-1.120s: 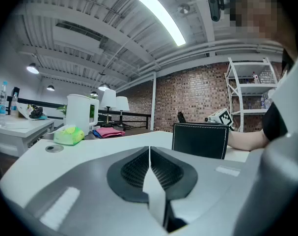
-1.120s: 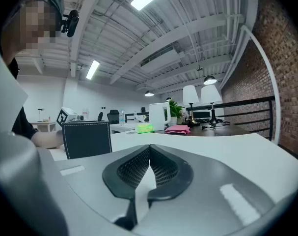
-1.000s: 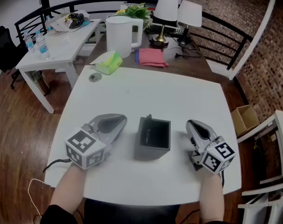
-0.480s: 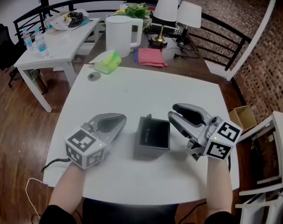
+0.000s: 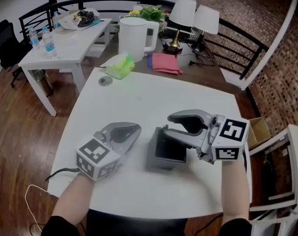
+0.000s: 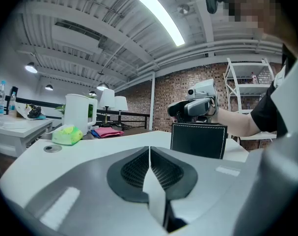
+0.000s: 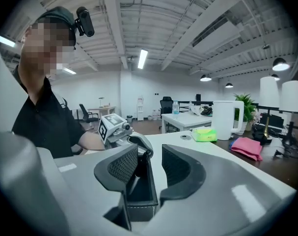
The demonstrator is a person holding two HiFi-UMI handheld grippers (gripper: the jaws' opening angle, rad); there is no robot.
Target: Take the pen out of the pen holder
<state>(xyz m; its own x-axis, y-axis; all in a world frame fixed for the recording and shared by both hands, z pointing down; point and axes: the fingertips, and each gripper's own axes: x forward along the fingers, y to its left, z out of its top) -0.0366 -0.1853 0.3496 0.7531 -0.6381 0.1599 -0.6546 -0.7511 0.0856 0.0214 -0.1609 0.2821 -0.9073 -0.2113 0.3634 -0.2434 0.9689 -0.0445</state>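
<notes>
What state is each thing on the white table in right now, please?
pen holder, upright, open at the top.
pen, inside the pen holder, leaning.
left hand-held gripper, shut, empty, resting on the white table.
right hand-held gripper, jaws opening above the pen holder, gripping nothing.

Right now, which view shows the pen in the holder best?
Right gripper view: it looks down into the pen holder, with the pen leaning inside. Head view shows only its tip at the rim. Left gripper view shows just the holder's outer wall.
</notes>
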